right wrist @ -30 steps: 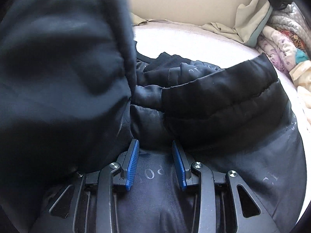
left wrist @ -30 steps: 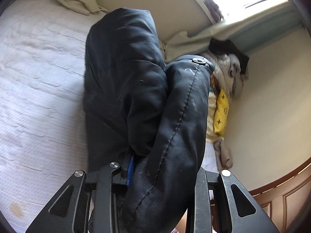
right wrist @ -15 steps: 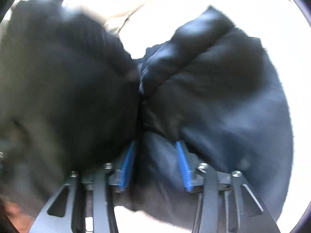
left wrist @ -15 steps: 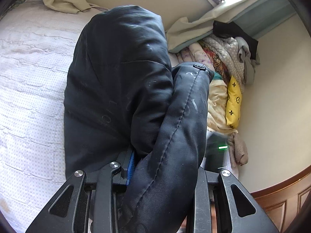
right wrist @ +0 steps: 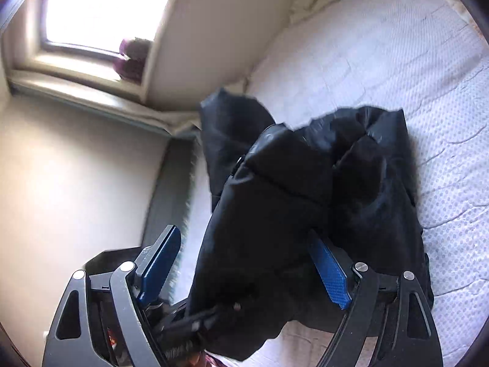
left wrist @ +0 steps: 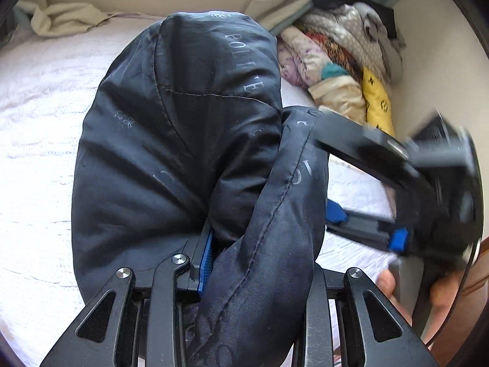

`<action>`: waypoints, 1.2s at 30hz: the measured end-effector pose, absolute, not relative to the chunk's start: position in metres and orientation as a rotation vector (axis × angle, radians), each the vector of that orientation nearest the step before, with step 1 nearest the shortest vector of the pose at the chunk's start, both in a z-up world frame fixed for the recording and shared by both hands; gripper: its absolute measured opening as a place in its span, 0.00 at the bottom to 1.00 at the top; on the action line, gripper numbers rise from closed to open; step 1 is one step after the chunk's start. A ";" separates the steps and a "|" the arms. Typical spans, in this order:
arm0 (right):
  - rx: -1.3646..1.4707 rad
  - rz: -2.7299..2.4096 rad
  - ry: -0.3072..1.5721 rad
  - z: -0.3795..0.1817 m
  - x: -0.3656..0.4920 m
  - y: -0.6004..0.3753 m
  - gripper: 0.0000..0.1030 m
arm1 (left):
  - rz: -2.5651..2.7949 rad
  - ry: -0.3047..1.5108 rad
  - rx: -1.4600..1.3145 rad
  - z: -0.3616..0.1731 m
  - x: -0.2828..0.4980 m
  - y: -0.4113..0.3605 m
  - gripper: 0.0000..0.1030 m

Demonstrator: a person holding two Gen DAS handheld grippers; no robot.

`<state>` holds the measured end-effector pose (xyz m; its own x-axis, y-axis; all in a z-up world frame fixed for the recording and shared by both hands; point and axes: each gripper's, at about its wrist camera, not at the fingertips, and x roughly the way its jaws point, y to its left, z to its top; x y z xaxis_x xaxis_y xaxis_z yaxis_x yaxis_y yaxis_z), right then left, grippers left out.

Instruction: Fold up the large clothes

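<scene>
My left gripper (left wrist: 259,263) is clamped on a thick, padded fold of a black puffer jacket (left wrist: 183,140), its fingers (left wrist: 205,258) pressed into the fabric. The jacket is smooth, slightly shiny woven cloth with stitched quilt lines and faint pale lettering and small floral marks printed on it; it bulges in rounded, pillowy lobes and hangs over the bed (left wrist: 39,122). My right gripper (right wrist: 244,263) has just been opening, and its blue ribbed fingers (right wrist: 330,275) now stand wide apart; a dark lobe of the jacket lies between them, but the pads do not squeeze it. In the left view, that gripper appears blurred at the right edge, held by a hand (left wrist: 394,287). The bed is covered with a white, dimpled, quilted sheet, bare and open to the left of the jacket. At the far right corner, by the cream wall (left wrist: 428,70), lies a pile of crumpled clothes (left wrist: 342,58), floral, grey and yellow. A bright window (right wrist: 101,12) sits above the wall ledge.
</scene>
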<state>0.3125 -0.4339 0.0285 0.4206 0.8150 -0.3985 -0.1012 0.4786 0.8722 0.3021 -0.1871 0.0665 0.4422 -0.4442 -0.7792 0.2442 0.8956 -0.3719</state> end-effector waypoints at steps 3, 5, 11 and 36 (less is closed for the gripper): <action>0.861 0.657 1.008 0.017 0.324 -0.425 0.82 | -0.421 1.017 -0.167 0.069 0.297 -0.191 0.33; 0.831 0.644 1.030 0.009 0.334 -0.408 0.81 | -0.420 1.015 -0.151 0.070 0.296 -0.191 0.34; 0.716 0.650 1.109 -0.006 0.352 -0.381 0.46 | -0.414 1.029 -0.112 0.068 0.294 -0.190 0.51; 0.759 0.562 0.938 0.030 0.326 -0.462 0.17 | -0.173 0.994 0.037 -0.022 0.245 -0.130 0.85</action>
